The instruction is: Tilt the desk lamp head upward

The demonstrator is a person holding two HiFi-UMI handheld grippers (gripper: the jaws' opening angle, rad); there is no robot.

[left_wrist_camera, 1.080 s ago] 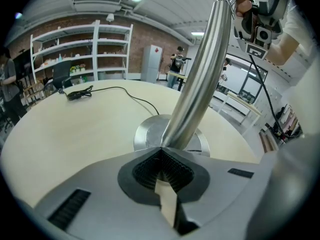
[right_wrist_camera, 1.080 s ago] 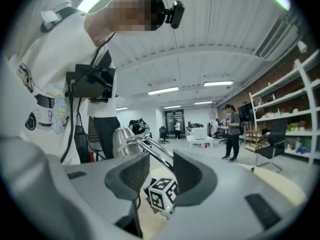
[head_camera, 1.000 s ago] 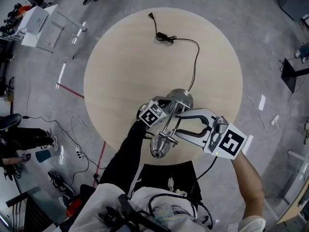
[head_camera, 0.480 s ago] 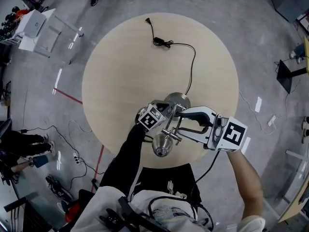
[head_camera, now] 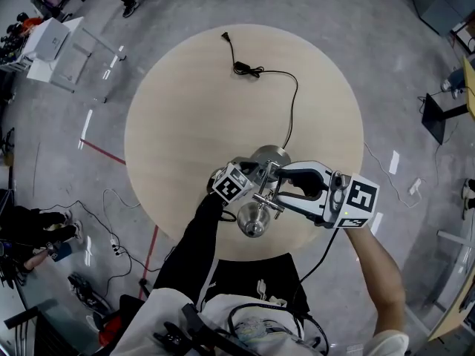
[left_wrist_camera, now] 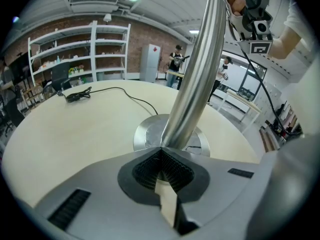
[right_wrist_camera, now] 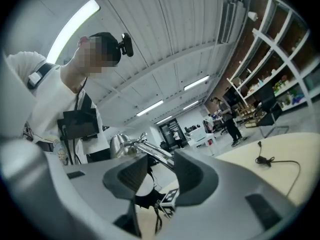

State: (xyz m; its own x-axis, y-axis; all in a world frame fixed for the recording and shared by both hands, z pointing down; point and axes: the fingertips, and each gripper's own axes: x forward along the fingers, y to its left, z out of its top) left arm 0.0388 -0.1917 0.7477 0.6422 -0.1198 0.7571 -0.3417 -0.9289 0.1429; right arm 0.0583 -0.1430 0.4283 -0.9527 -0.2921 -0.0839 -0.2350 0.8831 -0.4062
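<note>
Left gripper (left_wrist_camera: 163, 156) clamps the brushed-steel pole (left_wrist_camera: 200, 69) — right gripper (right_wrist_camera: 161, 171), jaws just opening, straddles slim rod (right_wrist_camera: 155, 153).

Bright, even indoor light from ceiling strips (right_wrist_camera: 75, 26) overhead; shadows on table (head_camera: 185, 110) faint and soft. Glare streak runs down lamp stem (left_wrist_camera: 200, 59). Both gripper views: heavy fisheye w/ black corners, near foreground soft. Head view sharp, edges bowed.

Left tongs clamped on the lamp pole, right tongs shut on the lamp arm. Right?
No. The right tongs are open: the right gripper view shows their jaws apart, having just been opening, with the lamp arm in the gap and no pad pressing it. The left tongs do clamp the lamp pole.
</note>
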